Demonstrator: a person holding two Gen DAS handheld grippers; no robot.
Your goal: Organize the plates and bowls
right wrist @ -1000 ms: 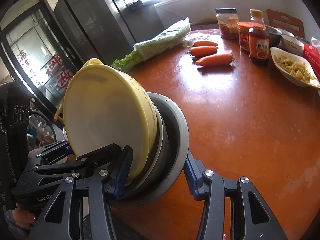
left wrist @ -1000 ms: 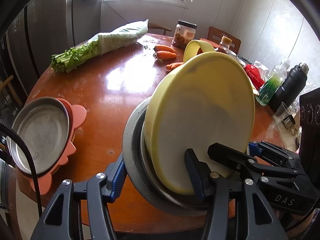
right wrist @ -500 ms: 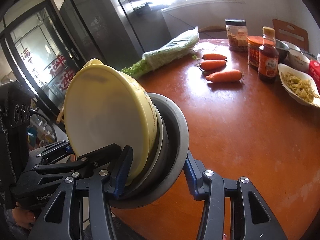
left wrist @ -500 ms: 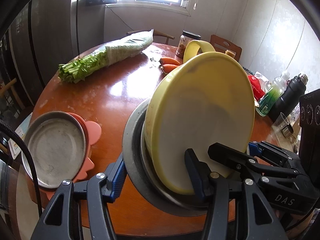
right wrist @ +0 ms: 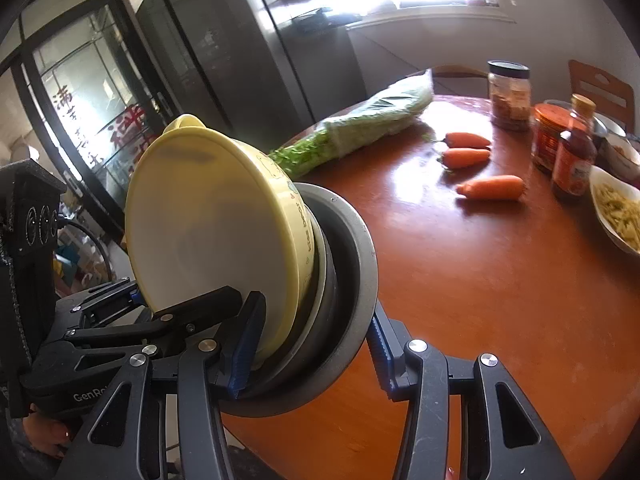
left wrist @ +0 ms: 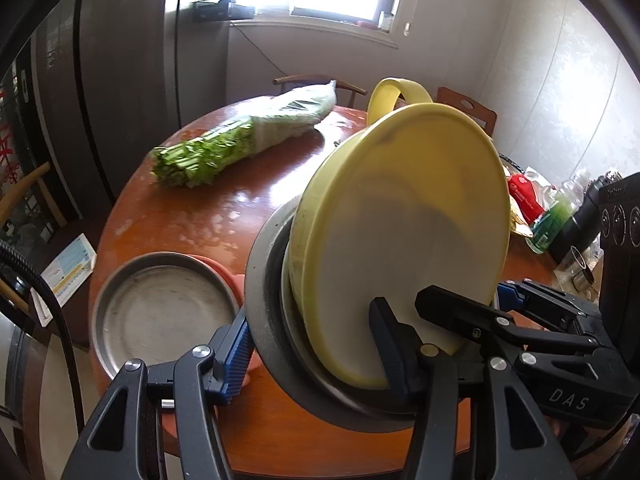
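A yellow plastic bowl (left wrist: 400,240) with a handle sits nested in grey metal bowls (left wrist: 264,280), and the stack stands on edge above the round wooden table (left wrist: 168,208). My left gripper (left wrist: 312,356) is shut on the stack's lower rim, one blue pad on the metal outside, the other inside the yellow bowl. My right gripper (right wrist: 312,346) is shut on the same stack (right wrist: 216,220) from the other side. Each gripper shows in the other's view. A metal plate (left wrist: 160,312) lies on a pink plate (left wrist: 224,272) at the table's near left.
A bag of green stalks (left wrist: 248,136) lies across the far side of the table. Three carrots (right wrist: 492,188), jars (right wrist: 508,96), a sauce bottle (right wrist: 576,152) and a white dish of food (right wrist: 616,208) stand to the right. Drink bottles (left wrist: 556,216) crowd the right edge.
Both grippers have lifted the bowl stack and drawn back from the table. The metal plate and the greens have slid right and toward the middle of the left view.
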